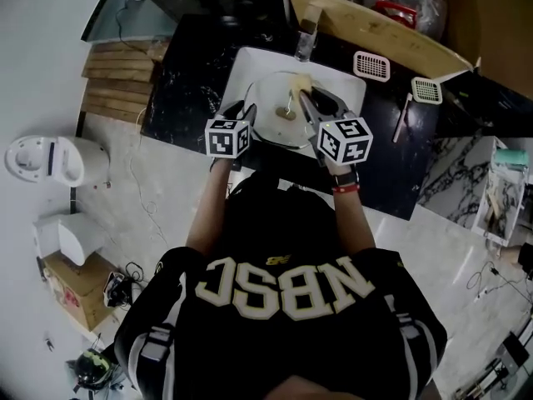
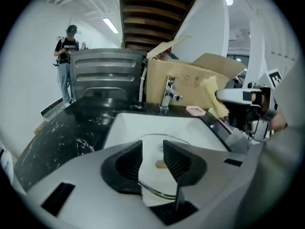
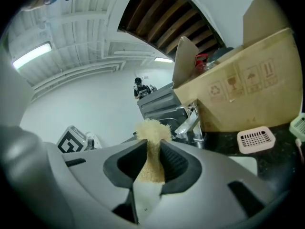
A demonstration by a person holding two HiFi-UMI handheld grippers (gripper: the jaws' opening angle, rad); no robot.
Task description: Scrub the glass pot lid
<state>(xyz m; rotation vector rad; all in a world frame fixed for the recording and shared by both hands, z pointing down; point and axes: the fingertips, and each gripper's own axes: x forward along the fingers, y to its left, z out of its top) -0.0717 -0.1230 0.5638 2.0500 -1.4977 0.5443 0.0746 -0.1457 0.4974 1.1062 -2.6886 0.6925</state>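
The glass pot lid [image 1: 275, 111] lies flat in the white sink [image 1: 237, 69], knob [image 1: 288, 115] up. My left gripper [image 1: 242, 112] is at the lid's near left edge. In the left gripper view its jaws [image 2: 152, 149] stand apart, and the lid's metal rim [image 2: 155, 190] runs below the gap without touching the pads. My right gripper [image 1: 309, 98] hovers over the lid's right side, shut on a yellow sponge [image 3: 152, 135]. The sponge [image 1: 301, 82] sticks out past the fingertips, above the lid.
A chrome faucet [image 1: 306, 38] stands behind the sink. An open cardboard box [image 1: 375, 32] sits at the back of the black marble counter [image 1: 183, 82]. A pink slotted tray [image 1: 371, 65] and a white one [image 1: 426, 90] lie right of the sink. A person [image 2: 66, 56] stands far off.
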